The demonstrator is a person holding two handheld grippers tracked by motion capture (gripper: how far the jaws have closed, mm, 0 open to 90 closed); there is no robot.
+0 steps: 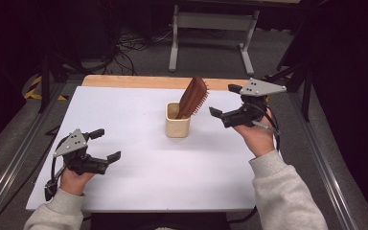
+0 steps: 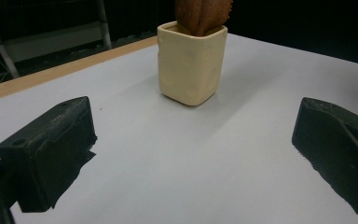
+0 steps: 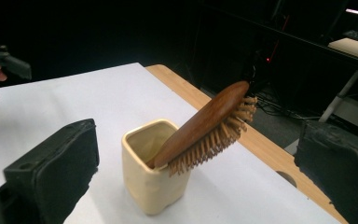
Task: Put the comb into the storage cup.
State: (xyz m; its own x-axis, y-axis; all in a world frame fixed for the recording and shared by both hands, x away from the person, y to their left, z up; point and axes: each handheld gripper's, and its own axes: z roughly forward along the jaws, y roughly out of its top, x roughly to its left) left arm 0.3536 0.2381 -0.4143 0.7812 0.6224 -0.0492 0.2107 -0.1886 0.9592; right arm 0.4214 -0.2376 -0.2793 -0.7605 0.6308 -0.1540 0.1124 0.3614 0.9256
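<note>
A cream square cup [image 1: 178, 122] [image 2: 191, 63] [image 3: 154, 170] stands on the white table top [image 1: 139, 143], a little right of its middle. A brown wooden hairbrush [image 1: 192, 98] [image 3: 206, 128] leans in the cup, handle down, head tilted up to the right, bristles facing right; its base [image 2: 203, 15] shows above the cup's rim. My right gripper [image 1: 224, 102] [image 3: 200, 154] hangs open just right of the brush, holding nothing. My left gripper [image 1: 106, 143] [image 2: 196, 149] rests open at the front left, pointed at the cup, nothing between its jaws.
A wooden strip [image 1: 139, 81] runs along the table's far edge. Beyond it stand a grey metal frame [image 1: 211, 28] and cables on the floor. Metal rails [image 1: 326, 163] flank both sides of the table.
</note>
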